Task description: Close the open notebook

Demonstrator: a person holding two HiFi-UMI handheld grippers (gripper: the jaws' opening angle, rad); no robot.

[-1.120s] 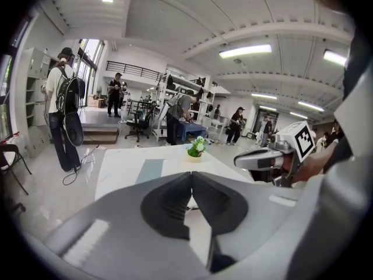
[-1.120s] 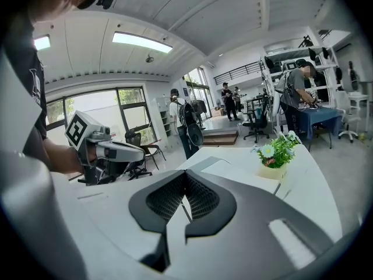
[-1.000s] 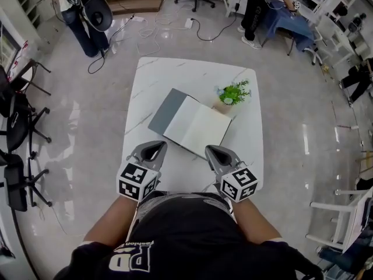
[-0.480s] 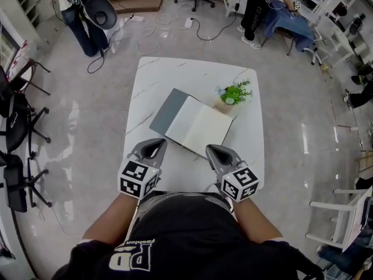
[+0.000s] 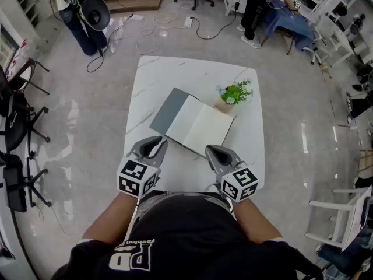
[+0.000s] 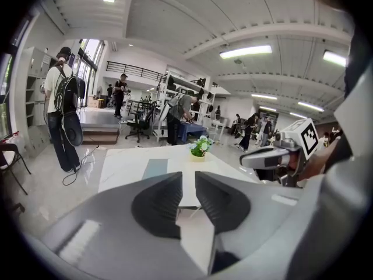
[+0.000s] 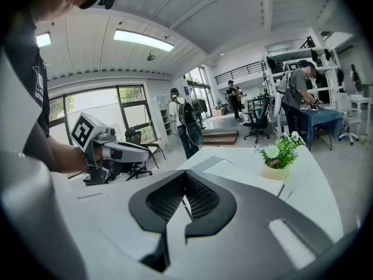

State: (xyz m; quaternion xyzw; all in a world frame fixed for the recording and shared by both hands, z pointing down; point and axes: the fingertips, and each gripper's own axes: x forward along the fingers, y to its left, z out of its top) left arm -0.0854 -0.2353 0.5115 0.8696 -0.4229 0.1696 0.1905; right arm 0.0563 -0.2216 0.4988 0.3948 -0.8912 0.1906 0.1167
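Note:
The open notebook point(image 5: 195, 124) lies in the middle of the white table point(image 5: 175, 74), its grey cover point(image 5: 168, 109) spread to the left and its blank pages facing up. My left gripper point(image 5: 154, 144) hovers near the table's front edge, just short of the notebook's near left corner, with its jaws a narrow gap apart and nothing between them. My right gripper point(image 5: 213, 152) is shut and empty, close to the notebook's near right edge. In the left gripper view the notebook point(image 6: 156, 169) lies beyond the left gripper point(image 6: 188, 177). The right gripper point(image 7: 185, 175) also faces the notebook point(image 7: 233, 171).
A small potted plant point(image 5: 233, 94) stands by the notebook's far right corner. Black chairs point(image 5: 14, 127) stand on the floor to the left, cables point(image 5: 145, 34) lie beyond the table, and people point(image 5: 81, 16) stand farther off.
My left gripper's jaws have parted slightly. Both grippers and the notebook otherwise stay where they were.

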